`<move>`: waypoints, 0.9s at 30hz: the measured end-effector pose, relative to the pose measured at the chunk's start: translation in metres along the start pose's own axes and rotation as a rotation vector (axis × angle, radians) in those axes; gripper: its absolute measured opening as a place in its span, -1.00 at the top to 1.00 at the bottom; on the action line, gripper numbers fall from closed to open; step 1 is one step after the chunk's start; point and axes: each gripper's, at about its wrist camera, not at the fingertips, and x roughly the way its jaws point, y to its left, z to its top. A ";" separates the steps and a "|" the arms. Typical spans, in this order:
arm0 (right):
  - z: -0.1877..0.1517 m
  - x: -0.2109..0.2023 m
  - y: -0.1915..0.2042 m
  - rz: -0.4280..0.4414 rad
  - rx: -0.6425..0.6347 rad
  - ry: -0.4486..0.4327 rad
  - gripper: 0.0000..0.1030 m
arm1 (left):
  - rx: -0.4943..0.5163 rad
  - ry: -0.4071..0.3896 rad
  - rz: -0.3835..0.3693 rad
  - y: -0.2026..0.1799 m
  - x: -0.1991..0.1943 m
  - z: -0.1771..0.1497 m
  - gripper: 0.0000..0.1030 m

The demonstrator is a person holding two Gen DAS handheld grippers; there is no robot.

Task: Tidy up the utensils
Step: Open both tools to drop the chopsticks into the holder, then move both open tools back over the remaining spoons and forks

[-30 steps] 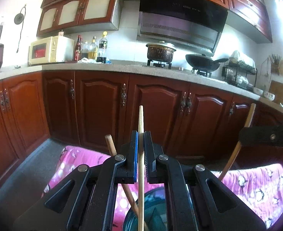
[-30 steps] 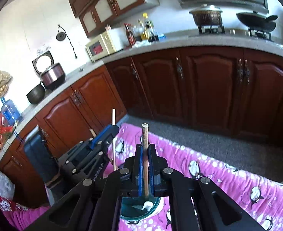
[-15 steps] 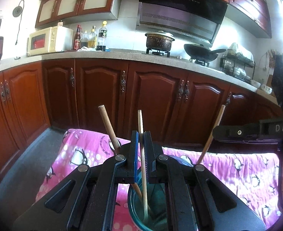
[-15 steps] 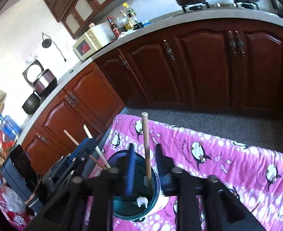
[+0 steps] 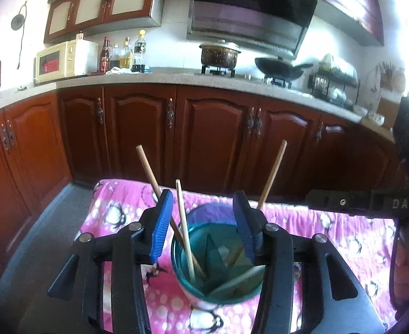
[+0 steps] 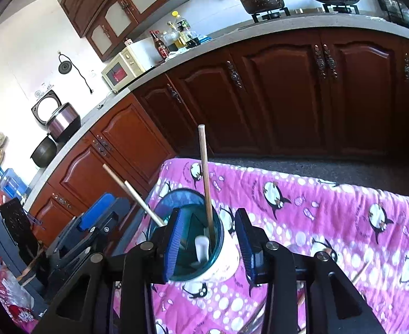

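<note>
The left hand-held gripper [image 5: 201,222] has its blue-padded jaws apart and opening. No pad presses on anything. A thin pale wooden chopstick [image 5: 184,228] stands free between the jaws. Its long axis runs near vertical, its upper end tips slightly to the left, and its lower end rests inside the cup. Directly below and ahead of the jaws stands a round teal-rimmed cup with a white outer wall [image 5: 193,289]. A brown round wooden stick [image 5: 148,168] rises behind the left jaw. It leans up and to the left, and its lower end is in the cup. A second brown wooden stick [image 5: 272,172] rises behind the right jaw and leans up and to the right.

The right hand-held gripper [image 6: 208,239] also has its jaws apart and opening, one on each side of the cup [image 6: 229,258]. Neither pad touches the cup wall. Between the jaws, the brown wooden stick [image 6: 205,178] stands almost vertical in the cup. Beside its foot sits a small white piece [image 6: 201,246] whose kind cannot be determined. To the left of this gripper, two pale sticks [image 6: 133,192] lean out of the cup toward the left hand-held gripper [image 6: 93,217].

The cup stands on a worktop covered by a pink cloth with a penguin print [image 6: 330,211]. Beyond the cloth are dark red-brown cabinet doors [image 5: 212,136].
</note>
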 end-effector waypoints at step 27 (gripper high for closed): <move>-0.094 -0.080 -0.026 -0.219 0.019 -0.009 0.14 | 0.042 0.196 -0.037 -0.064 -0.041 -0.045 -0.03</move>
